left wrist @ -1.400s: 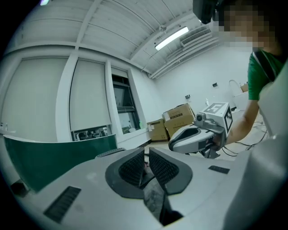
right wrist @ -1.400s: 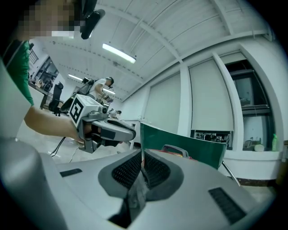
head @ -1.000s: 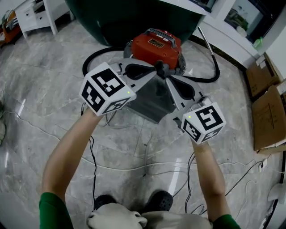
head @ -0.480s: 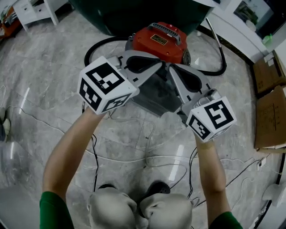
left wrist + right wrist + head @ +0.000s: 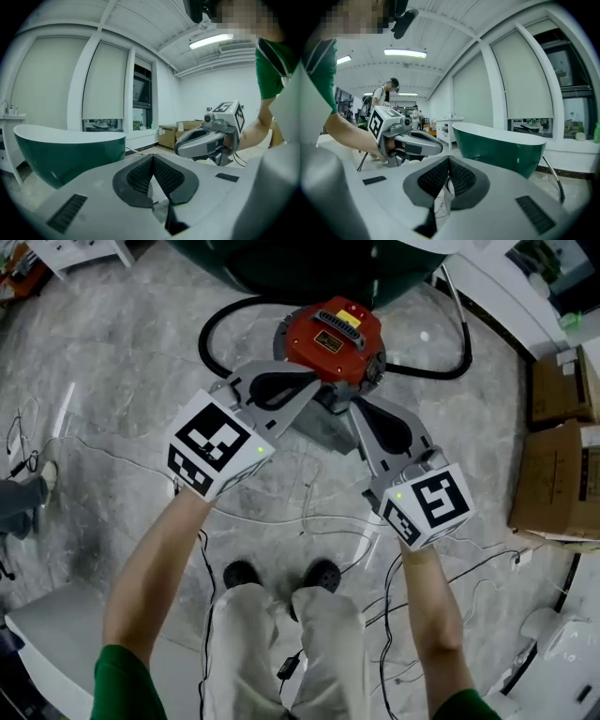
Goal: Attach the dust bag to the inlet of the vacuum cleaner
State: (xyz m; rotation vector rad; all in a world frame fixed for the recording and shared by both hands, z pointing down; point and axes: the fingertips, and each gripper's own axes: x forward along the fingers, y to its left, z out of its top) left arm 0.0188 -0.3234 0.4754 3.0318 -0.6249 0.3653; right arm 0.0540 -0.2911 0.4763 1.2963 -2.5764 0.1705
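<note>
The vacuum cleaner [image 5: 335, 337] is a red-topped canister on the marble floor, below and beyond both grippers. A grey, half-clear dust bag [image 5: 325, 430] hangs in the air between the gripper tips, in front of the canister. My left gripper [image 5: 314, 392] is shut on the bag's upper edge from the left. My right gripper [image 5: 356, 411] is shut on it from the right. In the left gripper view a thin pale sheet shows between the closed jaws of the left gripper [image 5: 152, 161]; the right gripper view shows the same at the right gripper [image 5: 448, 161]. The canister's inlet is hidden.
A black hose [image 5: 220, 326] loops round the canister, and a dark green bathtub [image 5: 309, 263] stands behind it. Cardboard boxes [image 5: 558, 465] lie at the right. Thin cables [image 5: 309, 521] trail over the floor by the person's shoes [image 5: 321, 573]. People [image 5: 386, 96] stand far off.
Both grippers have risen together with the bag held between them. The canister and floor now look farther below, and the person's legs have straightened.
</note>
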